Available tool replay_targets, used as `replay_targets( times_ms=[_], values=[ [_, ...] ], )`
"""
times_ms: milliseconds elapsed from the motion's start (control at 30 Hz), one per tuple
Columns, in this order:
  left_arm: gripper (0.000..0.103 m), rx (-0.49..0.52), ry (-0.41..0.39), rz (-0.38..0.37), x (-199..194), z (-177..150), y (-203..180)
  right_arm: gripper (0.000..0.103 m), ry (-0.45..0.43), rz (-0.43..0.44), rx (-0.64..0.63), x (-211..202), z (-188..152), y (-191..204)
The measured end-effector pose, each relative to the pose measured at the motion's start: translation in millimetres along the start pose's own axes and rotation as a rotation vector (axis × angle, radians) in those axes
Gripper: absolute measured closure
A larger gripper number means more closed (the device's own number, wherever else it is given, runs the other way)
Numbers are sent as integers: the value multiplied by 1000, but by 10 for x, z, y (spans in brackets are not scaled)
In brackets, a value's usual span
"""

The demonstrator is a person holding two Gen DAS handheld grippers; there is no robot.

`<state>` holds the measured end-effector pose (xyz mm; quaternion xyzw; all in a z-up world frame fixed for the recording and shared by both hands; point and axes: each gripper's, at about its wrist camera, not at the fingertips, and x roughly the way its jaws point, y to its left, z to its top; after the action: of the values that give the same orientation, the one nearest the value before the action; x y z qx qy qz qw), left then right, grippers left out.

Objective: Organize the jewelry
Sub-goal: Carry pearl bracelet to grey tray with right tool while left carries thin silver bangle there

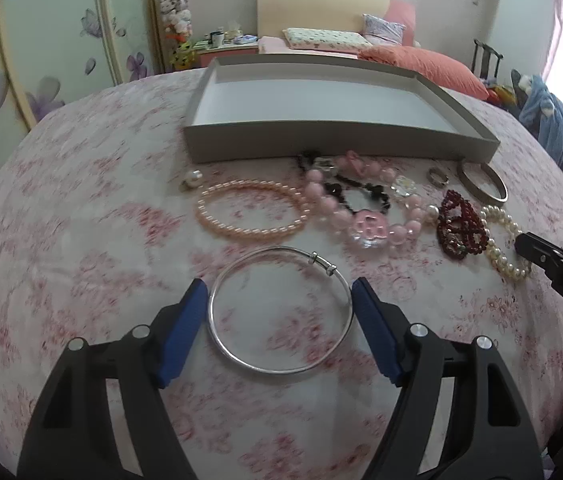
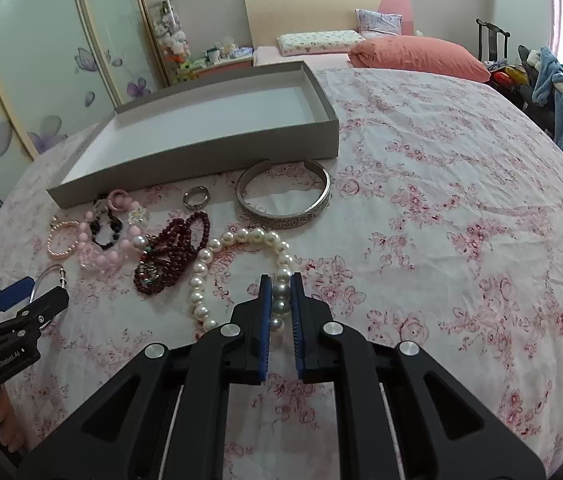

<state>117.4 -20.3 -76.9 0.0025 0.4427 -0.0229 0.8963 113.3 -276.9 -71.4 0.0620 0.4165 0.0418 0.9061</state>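
While the left gripper (image 1: 279, 290) hangs low over the floral bedspread (image 2: 461, 208), its 2 blue pads spread wide on either side of a thin silver bangle (image 1: 280, 312) lying flat on the cloth, the right gripper (image 2: 281, 294) has its jaws drawn in on the white pearl bracelet (image 2: 237, 264), pinching a short run of beads near the loop's right end (the pearls between the pads look greyer, likely from shadow). Whether the left pads actually touch the bangle's rim is hard to tell through the blur. Beyond the bangle lie a peach pearl bracelet (image 1: 249, 212), a chunky pink bead necklace (image 1: 365, 208) tangled with a black bead strand (image 1: 357, 188), and a dark red bead bracelet (image 2: 171, 256) just beside the white pearls. A small silver ring (image 2: 196, 198) and an engraved silver cuff (image 2: 283, 198) sit close to the near wall of the shallow grey tray (image 2: 201, 152).
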Motion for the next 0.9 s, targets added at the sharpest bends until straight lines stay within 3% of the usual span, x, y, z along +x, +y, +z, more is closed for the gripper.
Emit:
replay_targets(
  times_ms=[300,500,733,900],
  values=[
    [31,-35,-108,23,-310,-33,136,93,-192,111,-20,-534,93,142],
    [31,-24,-236,41,-621,-22,96,93,-284,163,-44,-799,135,261],
    [31,8,-391,59,-992,-3,-23,93,-361,194,-66,-994,163,351],
    [31,23,-452,62,-1161,6,-108,93,-395,201,-89,-1058,168,420]
  ],
)
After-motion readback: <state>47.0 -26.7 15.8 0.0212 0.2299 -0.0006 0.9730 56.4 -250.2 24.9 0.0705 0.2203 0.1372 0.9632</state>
